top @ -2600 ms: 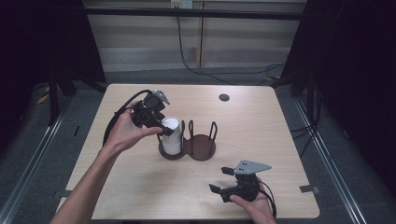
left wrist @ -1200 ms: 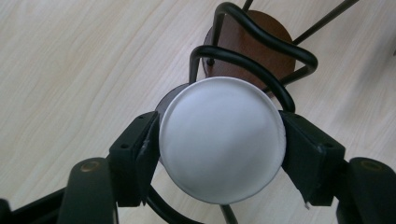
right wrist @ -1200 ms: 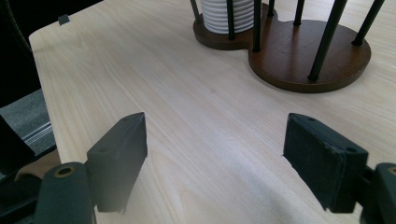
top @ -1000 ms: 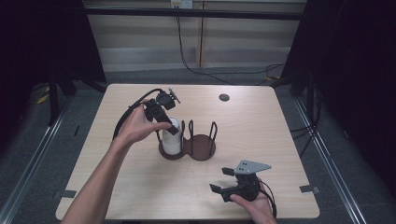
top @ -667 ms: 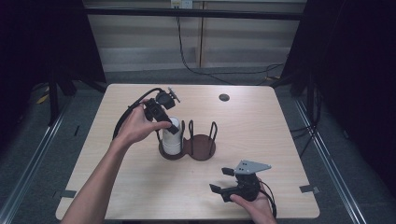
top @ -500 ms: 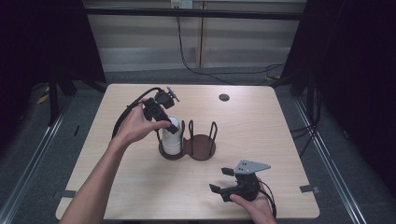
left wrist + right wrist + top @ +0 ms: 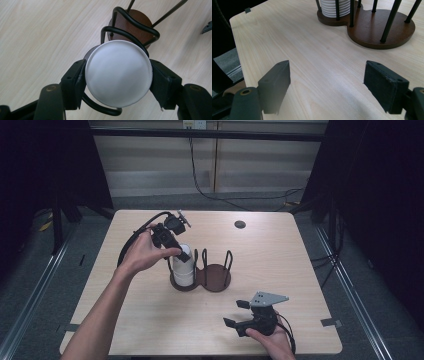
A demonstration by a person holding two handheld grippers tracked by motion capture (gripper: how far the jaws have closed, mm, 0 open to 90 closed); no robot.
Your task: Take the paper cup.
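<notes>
White cup stack (image 7: 118,80) upright in left ring of wire holder (image 7: 215,277), mid-surface. Left gripper (image 7: 176,251) fingers (image 7: 75,80) just closing, clamped on top cup. Best lifted straight up, clear of rods. Right gripper (image 7: 241,314) near front edge, fingers (image 7: 274,83) apart, holding nothing.

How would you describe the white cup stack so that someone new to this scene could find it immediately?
On the table, near its middle, stands a dark brown rack with two round bays fenced by black wire loops. The cup stack fills the left bay, with the left gripper shut on its top. It is white and ribbed, and the right bay beside it is empty.
</notes>
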